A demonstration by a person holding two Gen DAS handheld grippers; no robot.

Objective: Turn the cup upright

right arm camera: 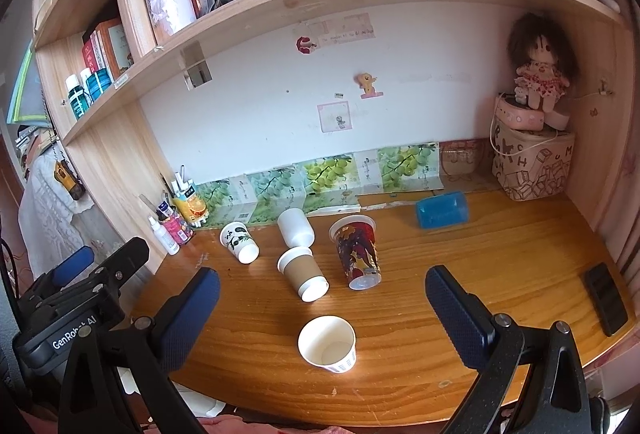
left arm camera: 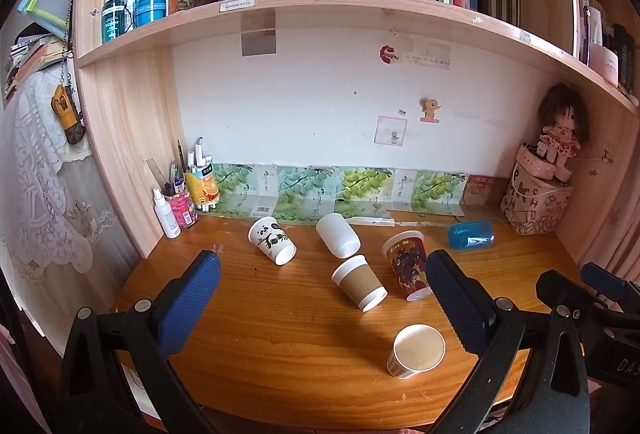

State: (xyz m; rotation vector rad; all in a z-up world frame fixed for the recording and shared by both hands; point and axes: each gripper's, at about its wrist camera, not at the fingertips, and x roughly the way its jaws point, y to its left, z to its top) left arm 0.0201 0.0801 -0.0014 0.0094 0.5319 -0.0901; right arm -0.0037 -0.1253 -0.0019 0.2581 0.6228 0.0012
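Several cups lie on their sides on the wooden desk (left arm camera: 280, 362): a panda cup (left arm camera: 272, 240), a plain white cup (left arm camera: 338, 234), a brown-sleeved cup (left arm camera: 359, 283), a red patterned cup (left arm camera: 406, 268) and a blue plastic cup (left arm camera: 471, 234). A striped white paper cup (left arm camera: 417, 351) stands upright near the front. The same cups show in the right wrist view: panda (right arm camera: 239, 242), white (right arm camera: 296, 228), brown (right arm camera: 303, 276), red (right arm camera: 358, 254), blue (right arm camera: 442, 210), upright (right arm camera: 328, 343). My left gripper (left arm camera: 320, 292) and right gripper (right arm camera: 322, 300) are open, empty, held above the desk front.
Pen holders and a spray bottle (left arm camera: 167, 212) stand at the back left. A patterned bag (left arm camera: 534, 204) with a doll on it is at the back right. A black phone (right arm camera: 606, 298) lies at the right edge. A bookshelf hangs overhead.
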